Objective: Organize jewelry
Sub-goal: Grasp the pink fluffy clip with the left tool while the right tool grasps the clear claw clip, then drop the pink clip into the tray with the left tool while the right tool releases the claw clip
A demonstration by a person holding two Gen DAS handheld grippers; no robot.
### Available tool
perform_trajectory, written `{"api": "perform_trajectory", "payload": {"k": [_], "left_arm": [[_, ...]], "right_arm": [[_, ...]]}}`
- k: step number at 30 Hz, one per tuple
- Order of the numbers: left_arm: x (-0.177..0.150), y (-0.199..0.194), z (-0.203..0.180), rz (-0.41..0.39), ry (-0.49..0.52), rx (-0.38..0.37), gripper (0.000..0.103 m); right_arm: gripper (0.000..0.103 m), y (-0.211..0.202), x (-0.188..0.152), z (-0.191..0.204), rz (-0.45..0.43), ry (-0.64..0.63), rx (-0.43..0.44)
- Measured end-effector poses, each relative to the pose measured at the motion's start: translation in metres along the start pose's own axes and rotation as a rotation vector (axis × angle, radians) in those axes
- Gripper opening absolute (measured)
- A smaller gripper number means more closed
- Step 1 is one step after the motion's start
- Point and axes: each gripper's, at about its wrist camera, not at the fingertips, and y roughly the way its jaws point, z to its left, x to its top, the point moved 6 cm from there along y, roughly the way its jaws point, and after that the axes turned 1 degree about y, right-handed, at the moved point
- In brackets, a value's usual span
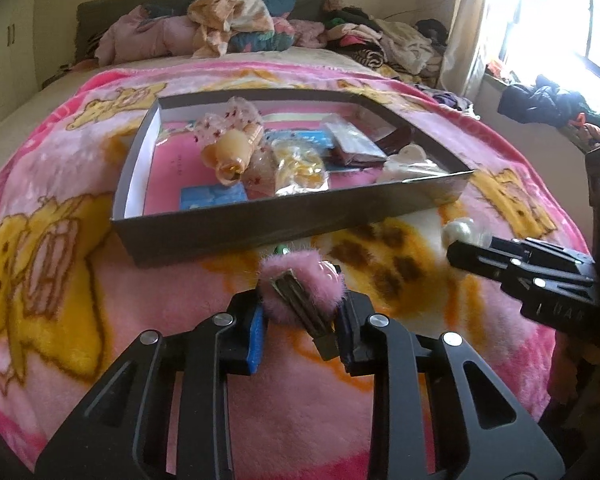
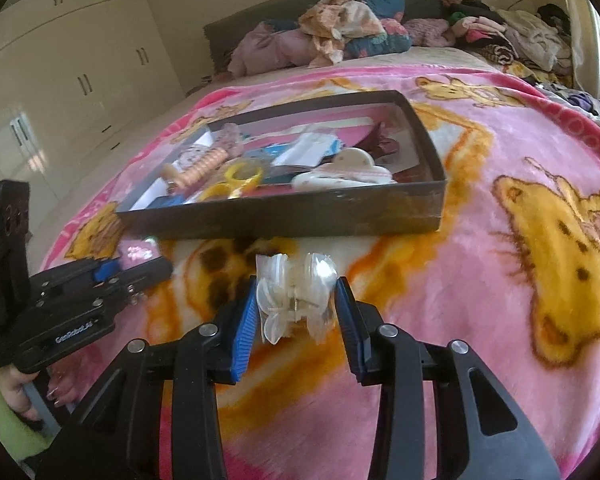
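Note:
My left gripper (image 1: 302,308) is shut on a pink fluffy hair clip (image 1: 300,292) with a metal clasp, held above the blanket just in front of the dark box (image 1: 260,220). My right gripper (image 2: 296,312) is shut on a clear hair claw in a plastic bag (image 2: 296,300), also in front of the box (image 2: 300,216). The box holds several hair accessories: a beige claw clip (image 1: 230,156), a yellow bagged item (image 1: 300,168), a white claw clip (image 2: 344,172). In the left wrist view the right gripper (image 1: 460,248) shows at right with the pearly claw (image 1: 462,232). The left gripper (image 2: 132,268) shows in the right wrist view.
A pink cartoon blanket (image 1: 80,280) covers the bed. Piles of clothes (image 1: 236,20) lie at the headboard and along the right side (image 2: 512,40). Cream wardrobes (image 2: 72,60) stand at left. A bright window (image 1: 560,20) is at right.

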Motion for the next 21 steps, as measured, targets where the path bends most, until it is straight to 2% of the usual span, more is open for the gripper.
{"api": "perform_trajectory", "payload": {"k": [8,21], "left_arm": [[0.015,-0.016,-0.001,-0.045,-0.004,-0.019,0.02],[0.041,-0.019,0.007,-0.089,-0.026,-0.015,0.02]], "right_arm": [[0.036,-0.016,0.006,0.025,-0.024,-0.057,0.043],[0.036,-0.021,0.04,0.028,-0.071,-0.065,0.04]]}}
